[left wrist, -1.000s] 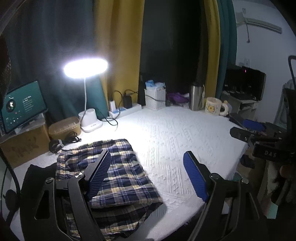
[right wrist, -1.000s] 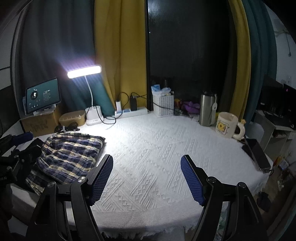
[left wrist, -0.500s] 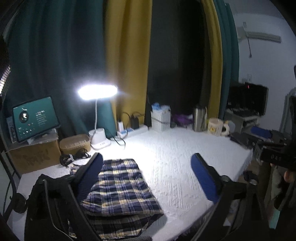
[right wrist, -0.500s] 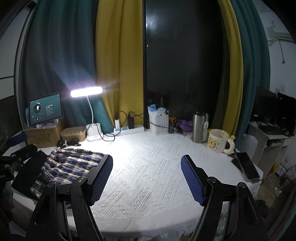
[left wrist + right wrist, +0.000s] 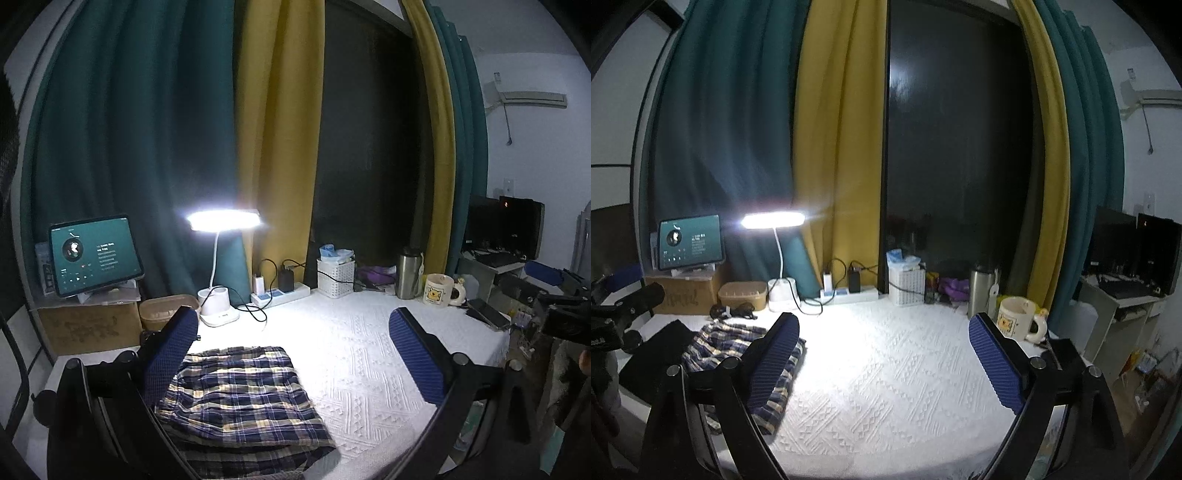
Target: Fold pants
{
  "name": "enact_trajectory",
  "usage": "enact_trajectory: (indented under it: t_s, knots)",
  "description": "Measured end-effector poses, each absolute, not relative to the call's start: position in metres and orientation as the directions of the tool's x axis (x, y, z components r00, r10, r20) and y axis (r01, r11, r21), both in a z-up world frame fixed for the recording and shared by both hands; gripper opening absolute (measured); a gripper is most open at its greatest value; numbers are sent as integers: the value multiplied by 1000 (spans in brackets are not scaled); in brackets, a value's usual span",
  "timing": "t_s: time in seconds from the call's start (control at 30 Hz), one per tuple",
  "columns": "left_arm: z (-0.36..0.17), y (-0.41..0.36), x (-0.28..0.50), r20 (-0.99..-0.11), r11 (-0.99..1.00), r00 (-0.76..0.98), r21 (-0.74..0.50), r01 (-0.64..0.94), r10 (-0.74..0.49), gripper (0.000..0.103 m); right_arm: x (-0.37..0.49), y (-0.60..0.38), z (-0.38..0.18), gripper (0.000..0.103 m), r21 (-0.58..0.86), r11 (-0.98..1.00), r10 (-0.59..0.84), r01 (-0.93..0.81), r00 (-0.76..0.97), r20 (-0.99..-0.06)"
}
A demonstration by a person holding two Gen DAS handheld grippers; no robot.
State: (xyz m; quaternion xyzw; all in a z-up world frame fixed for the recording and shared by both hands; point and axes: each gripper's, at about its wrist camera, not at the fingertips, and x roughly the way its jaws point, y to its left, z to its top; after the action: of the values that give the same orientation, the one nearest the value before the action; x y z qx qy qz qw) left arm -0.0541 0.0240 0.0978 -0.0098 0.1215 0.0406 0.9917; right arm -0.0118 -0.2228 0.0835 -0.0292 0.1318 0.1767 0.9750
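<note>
The plaid pants (image 5: pixel 243 398) lie folded in a flat stack on the white textured tablecloth (image 5: pixel 362 354), at the table's left front. They also show in the right wrist view (image 5: pixel 731 343), left of centre. My left gripper (image 5: pixel 295 354) is open and empty, held above and behind the pants, apart from them. My right gripper (image 5: pixel 882 365) is open and empty above the middle of the cloth. The right gripper shows at the right edge of the left wrist view (image 5: pixel 554 291). The left gripper shows at the left edge of the right wrist view (image 5: pixel 620 310).
A lit desk lamp (image 5: pixel 221 221), tablet (image 5: pixel 94 254) on a cardboard box, power strip (image 5: pixel 280 291), white basket (image 5: pixel 335 277), steel tumbler (image 5: pixel 408 275) and mug (image 5: pixel 439 290) line the back edge. A phone (image 5: pixel 487 314) lies at the right edge. A dark cloth (image 5: pixel 657 350) lies left of the pants.
Both grippers have lifted and pulled back from the table, so the pants look smaller and lower in view. The pants have not moved. Both grippers stayed open.
</note>
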Motion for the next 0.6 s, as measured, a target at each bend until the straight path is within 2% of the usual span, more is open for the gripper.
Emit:
enact_trajectory:
  t_s: [0.3,0.6]
  knots:
    - [99,29,-62,-215,996,973,-20,-91,85,102,-24,-224,96,97,-1,938,337,-345,917,-215]
    - [98,32,-62,-219,995,972,-27,-95,87,102,-20,-221,94,97,-4,938,337,-348,913,-231]
